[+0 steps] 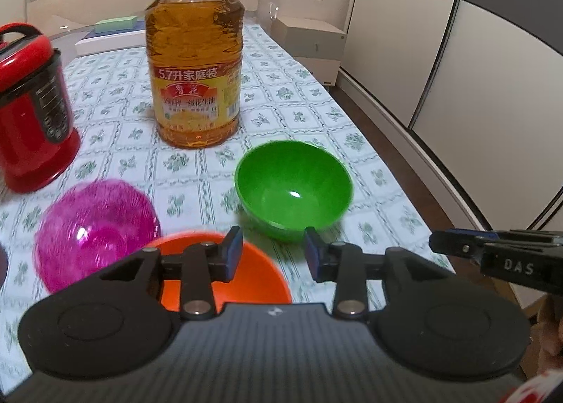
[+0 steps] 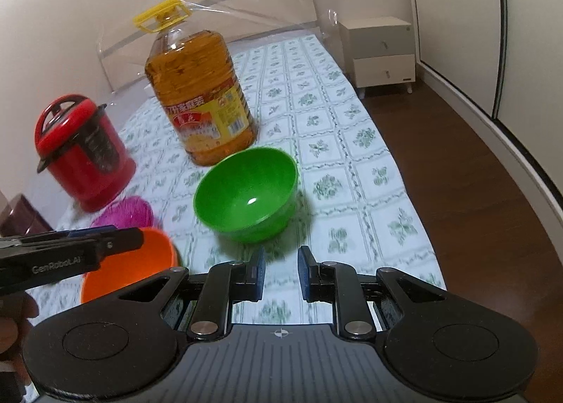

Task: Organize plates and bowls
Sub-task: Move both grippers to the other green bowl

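Observation:
A green bowl (image 1: 293,188) (image 2: 246,192) stands upright on the floral cloth, just ahead of both grippers. An orange bowl (image 1: 246,276) (image 2: 130,262) sits near the front, partly hidden under my left gripper's left finger. Left of it lies a translucent pink bowl (image 1: 95,223) (image 2: 133,213), blurred. My left gripper (image 1: 273,253) hovers between the orange and green bowls, jaws apart with nothing between them. My right gripper (image 2: 281,269) hangs just in front of the green bowl, a narrow gap between its pads and only cloth showing through it. Its fingers (image 1: 457,244) enter the left wrist view from the right.
A large bottle of cooking oil (image 1: 195,69) (image 2: 200,97) stands behind the bowls. A red electric cooker (image 1: 31,114) (image 2: 81,153) stands at the left. The cloth's edge (image 2: 415,213) drops to a brown floor on the right. A white cabinet (image 2: 383,48) stands at the far right.

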{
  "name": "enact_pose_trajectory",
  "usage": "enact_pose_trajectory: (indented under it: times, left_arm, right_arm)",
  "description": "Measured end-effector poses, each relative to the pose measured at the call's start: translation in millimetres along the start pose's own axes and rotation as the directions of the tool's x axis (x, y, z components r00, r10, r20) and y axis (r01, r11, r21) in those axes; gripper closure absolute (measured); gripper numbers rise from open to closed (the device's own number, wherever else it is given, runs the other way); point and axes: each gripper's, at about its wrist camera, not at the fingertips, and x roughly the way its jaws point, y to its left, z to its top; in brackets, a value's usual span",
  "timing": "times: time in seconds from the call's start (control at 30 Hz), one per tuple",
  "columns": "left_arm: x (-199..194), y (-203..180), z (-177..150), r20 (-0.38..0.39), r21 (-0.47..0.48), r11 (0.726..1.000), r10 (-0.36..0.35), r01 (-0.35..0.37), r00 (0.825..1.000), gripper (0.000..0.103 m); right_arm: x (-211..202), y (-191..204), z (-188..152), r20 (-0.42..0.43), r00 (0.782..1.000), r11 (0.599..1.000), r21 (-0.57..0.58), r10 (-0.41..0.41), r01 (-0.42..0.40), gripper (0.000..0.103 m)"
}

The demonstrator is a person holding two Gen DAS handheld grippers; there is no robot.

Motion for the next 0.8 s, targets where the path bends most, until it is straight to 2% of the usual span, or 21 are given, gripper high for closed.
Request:
enact_pose_trajectory:
  times: [0.13, 0.3, 0.6, 0.8]
  left_arm:
    - [32, 9, 23, -0.024, 0.012, 1.0, 0.008, -0.008, 1.0, 0.069]
    - [76, 22, 39, -0.091, -0.011, 1.0, -0.009, 0.008, 0.996, 0.069]
    - [129, 38, 50, -0.155, -0.043, 0.999, -0.025, 0.018, 0.988, 0.069]
    - [149, 45, 48, -0.183, -0.068, 0.997, -0.041, 0.029, 0.982, 0.069]
  right_arm:
    - [23, -5, 19, -0.022, 0.999, 0.999, 0.021, 0.027, -0.027, 0.083]
    - [55, -13, 38, -0.056, 0.996, 0.996, 0.064, 0.063, -0.059, 0.083]
    - [107, -25, 56, -0.11, 0.987, 0.987, 0.13, 0.114, -0.099, 0.083]
    - [136, -30, 57, -0.136, 0.986, 0.988, 0.136, 0.096, -0.078, 0.083]
